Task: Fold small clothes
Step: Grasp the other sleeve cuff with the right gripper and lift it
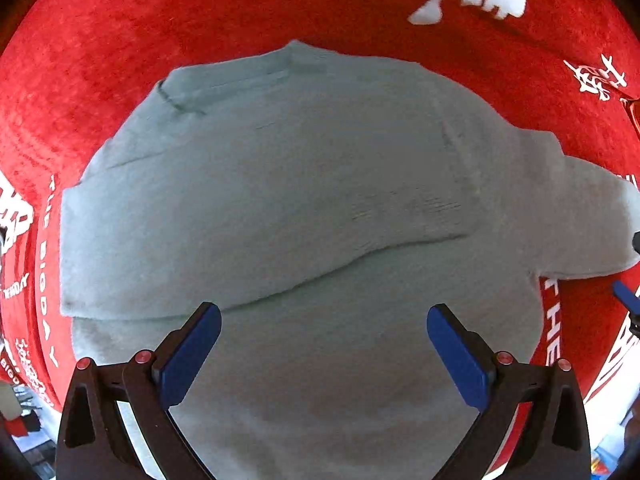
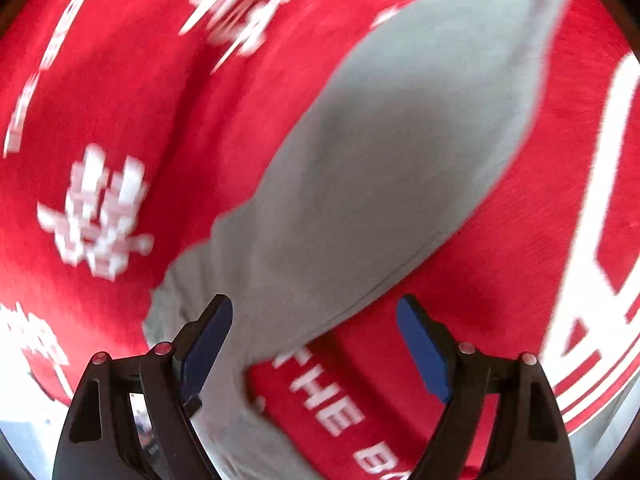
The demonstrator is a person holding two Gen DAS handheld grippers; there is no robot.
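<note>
A small pale grey-green sweater (image 1: 304, 208) lies flat on a red cloth (image 1: 120, 60) with white lettering. Its left sleeve is folded across the body; its right sleeve (image 1: 592, 224) still sticks out to the right. My left gripper (image 1: 324, 320) is open and empty, hovering over the sweater's lower part. In the blurred right wrist view, my right gripper (image 2: 314, 312) is open over the sleeve (image 2: 384, 168), its left finger above the sleeve's near edge and its right finger above the red cloth (image 2: 500, 280).
The red cloth (image 2: 140, 100) covers the whole work surface around the sweater. The other gripper's blue tip (image 1: 626, 294) shows at the right edge of the left wrist view. Clutter beyond the cloth edge shows at the lower left (image 1: 24, 420).
</note>
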